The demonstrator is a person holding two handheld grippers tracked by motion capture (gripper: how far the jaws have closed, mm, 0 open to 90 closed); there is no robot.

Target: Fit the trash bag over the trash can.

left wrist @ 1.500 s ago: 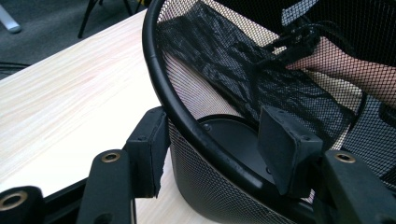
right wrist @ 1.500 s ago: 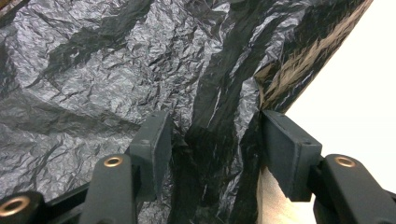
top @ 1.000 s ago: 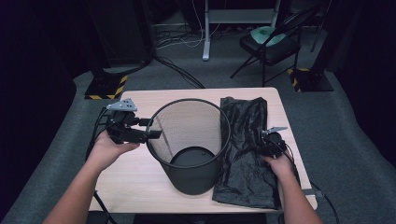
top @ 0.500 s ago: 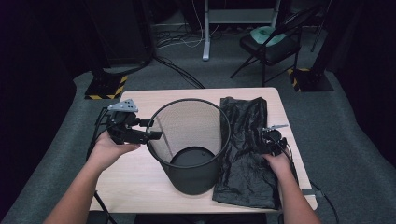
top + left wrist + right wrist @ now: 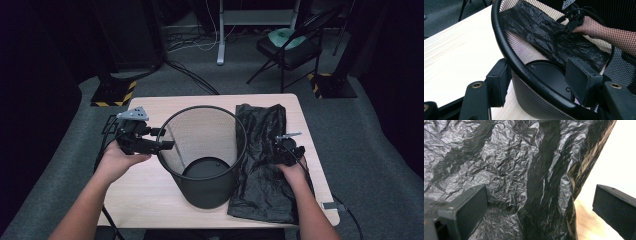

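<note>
While grey carpet is spreading all around it, a pale wooden table (image 5: pixel 150 200) is standing in a dark room, with a folding chair (image 5: pixel 287 50) and a metal stand beyond its far edge, cables trailing over the floor, and yellow-and-black striped bases sitting at the left and right. A black mesh wastebasket (image 5: pixel 202 150) is standing upright at the table's middle; just beside it on the right a crumpled black plastic bag (image 5: pixel 260 190) is lying flat on the wood. The left forearm is coming in from the bottom edge, the hand holding the left gripper (image 5: pixel 162 145) level and pointing across at the basket; its jaws are straddling the rim (image 5: pixel 529 75), one pad outside, one inside, with a gap on both sides, so not clamping it. The right hand is resting over the bag, the right gripper (image 5: pixel 280 147) pointing away from the person; its jaws have just been opening and are standing wide, a ridge of the bag (image 5: pixel 541 180) lying loose between them, ungripped.
</note>
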